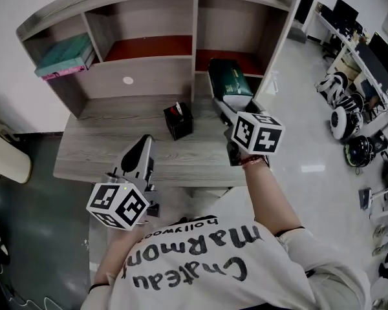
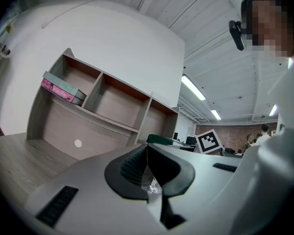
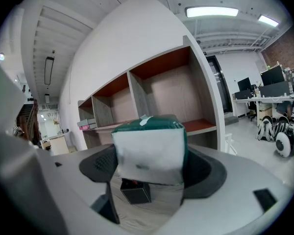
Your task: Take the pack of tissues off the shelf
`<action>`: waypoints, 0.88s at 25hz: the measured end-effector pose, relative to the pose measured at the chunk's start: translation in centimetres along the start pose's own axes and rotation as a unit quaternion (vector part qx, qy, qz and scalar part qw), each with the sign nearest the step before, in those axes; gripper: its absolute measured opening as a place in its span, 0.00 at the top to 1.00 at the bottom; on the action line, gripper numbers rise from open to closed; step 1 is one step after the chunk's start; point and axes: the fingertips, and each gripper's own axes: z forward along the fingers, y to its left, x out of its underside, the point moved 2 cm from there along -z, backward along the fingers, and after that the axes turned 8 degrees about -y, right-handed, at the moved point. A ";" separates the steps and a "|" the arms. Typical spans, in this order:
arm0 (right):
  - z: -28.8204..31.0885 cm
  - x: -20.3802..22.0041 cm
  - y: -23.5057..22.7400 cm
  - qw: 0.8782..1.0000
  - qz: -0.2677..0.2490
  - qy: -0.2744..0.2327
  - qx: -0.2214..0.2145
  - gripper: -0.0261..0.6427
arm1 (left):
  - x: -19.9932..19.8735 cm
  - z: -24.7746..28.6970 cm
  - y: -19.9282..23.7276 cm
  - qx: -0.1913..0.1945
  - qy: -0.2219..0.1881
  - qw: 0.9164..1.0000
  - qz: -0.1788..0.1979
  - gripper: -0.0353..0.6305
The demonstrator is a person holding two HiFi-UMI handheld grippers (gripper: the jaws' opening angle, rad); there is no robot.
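Green tissue pack (image 1: 227, 79) clamped in right gripper (image 3: 151, 165); left gripper (image 2: 148, 168) closed; books (image 1: 64, 57) in shelf (image 1: 149, 76).

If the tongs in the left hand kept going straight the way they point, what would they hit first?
Probably the shelf's grey lower panel, under the middle compartment; the black box seems just right of that line.

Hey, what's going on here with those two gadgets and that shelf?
A person is working with a hand-held claw in each hand. The right claw grips a green-and-white pack of tissues, holding it in the air in front of the wooden shelf, over the desk. The left claw hangs near the desk's front edge, jaws together. A small black box stands on the desk, apart from both claws.
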 end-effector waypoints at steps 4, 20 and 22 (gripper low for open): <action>-1.6 0.8 1.1 1.000 0.008 0.005 0.011 0.36 | -0.9 -1.5 0.0 0.011 0.000 1.000 -0.003 0.92; -10.9 2.2 7.4 0.997 0.043 -0.007 0.056 0.36 | -5.2 -9.5 -0.7 0.060 0.000 0.998 -0.005 0.92; -12.3 2.6 8.1 0.997 0.048 -0.008 0.060 0.36 | -5.3 -10.6 -0.9 0.066 0.003 0.998 -0.005 0.92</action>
